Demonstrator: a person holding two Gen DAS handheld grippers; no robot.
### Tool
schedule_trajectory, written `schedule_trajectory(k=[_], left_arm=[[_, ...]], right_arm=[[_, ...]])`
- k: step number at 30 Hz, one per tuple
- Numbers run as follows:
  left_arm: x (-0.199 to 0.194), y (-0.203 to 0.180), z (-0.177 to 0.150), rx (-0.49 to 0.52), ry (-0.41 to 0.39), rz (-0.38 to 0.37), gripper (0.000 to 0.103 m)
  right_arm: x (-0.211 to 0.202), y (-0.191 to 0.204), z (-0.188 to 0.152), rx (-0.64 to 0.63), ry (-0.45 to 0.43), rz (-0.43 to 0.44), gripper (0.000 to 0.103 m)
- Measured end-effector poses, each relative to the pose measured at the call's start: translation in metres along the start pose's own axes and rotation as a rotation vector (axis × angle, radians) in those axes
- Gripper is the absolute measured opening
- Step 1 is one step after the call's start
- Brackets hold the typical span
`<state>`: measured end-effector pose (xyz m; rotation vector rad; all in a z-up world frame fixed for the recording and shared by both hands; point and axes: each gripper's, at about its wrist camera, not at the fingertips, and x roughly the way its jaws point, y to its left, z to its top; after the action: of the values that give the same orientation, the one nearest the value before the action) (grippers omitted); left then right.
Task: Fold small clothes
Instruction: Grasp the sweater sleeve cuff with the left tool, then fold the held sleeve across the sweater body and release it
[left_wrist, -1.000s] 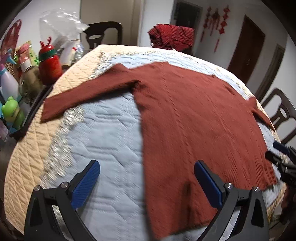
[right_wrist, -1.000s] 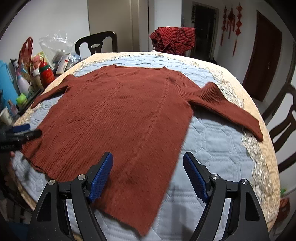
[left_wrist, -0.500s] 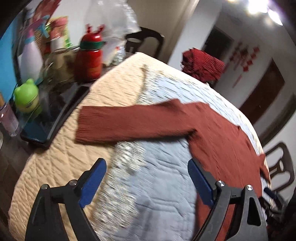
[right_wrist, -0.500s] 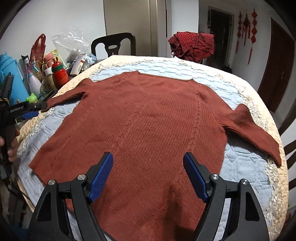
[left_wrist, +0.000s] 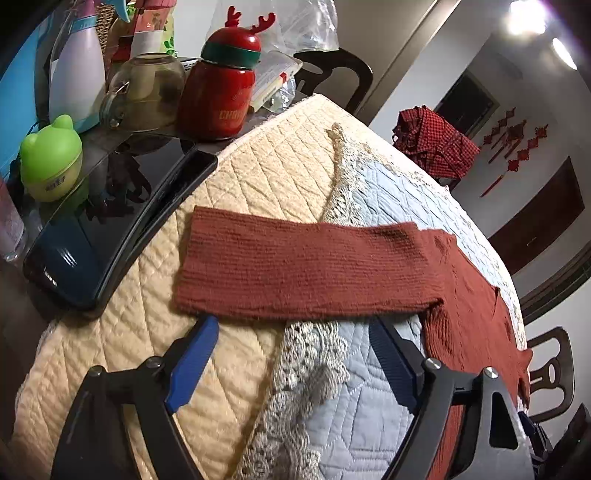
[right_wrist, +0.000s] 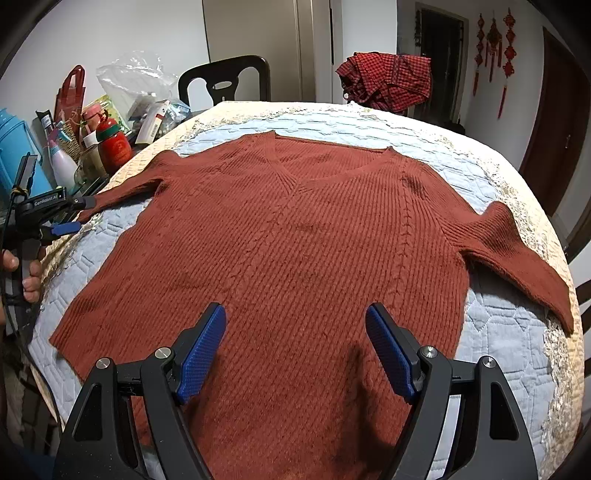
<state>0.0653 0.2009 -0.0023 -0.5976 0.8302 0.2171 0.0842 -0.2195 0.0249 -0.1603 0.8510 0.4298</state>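
My left claw (left_wrist: 291, 332) stands apart just before the sleeve (left_wrist: 303, 271) of the sweater (right_wrist: 295, 258); my right claw (right_wrist: 295, 325) (also apart) hovers over its hem.

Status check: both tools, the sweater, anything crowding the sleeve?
Left tool open at the sleeve cuff. Right tool open over the sweater, flat, unfolded. Phone lies beside the cuff.

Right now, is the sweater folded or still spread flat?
Spread flat: the sweater lies face up, V-neck showing, both sleeves out sideways, no fold yet. Left tongs open at one cuff.
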Motion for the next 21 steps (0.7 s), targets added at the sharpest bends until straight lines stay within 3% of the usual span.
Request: schedule_trajectory(k=[4, 7, 12, 14, 21], left_arm=[[0.003, 0.002, 0.006, -0.026, -0.006, 0.021, 0.079], [0.006, 0.005, 0.012, -0.048, -0.017, 0.048, 0.068], [0.011, 0.009, 0.020, -0.051, -0.037, 0.113, 0.026], [0.012, 0.010, 0.024, -0.051, -0.037, 0.119, 0.015], [-0.012, -0.030, 0.037, 0.060, -0.123, 0.037, 0.011]], right_arm=[[0.002, 0.001, 0.006, 0.001, 0.001, -0.004, 0.078], [0.001, 0.001, 0.013, 0.003, -0.012, 0.002, 0.078], [0.001, 0.001, 0.021, 0.008, -0.034, 0.009, 0.078], [0.001, 0.001, 0.021, 0.011, -0.034, 0.013, 0.078], [0.000, -0.003, 0.018, 0.022, -0.034, 0.029, 0.078]])
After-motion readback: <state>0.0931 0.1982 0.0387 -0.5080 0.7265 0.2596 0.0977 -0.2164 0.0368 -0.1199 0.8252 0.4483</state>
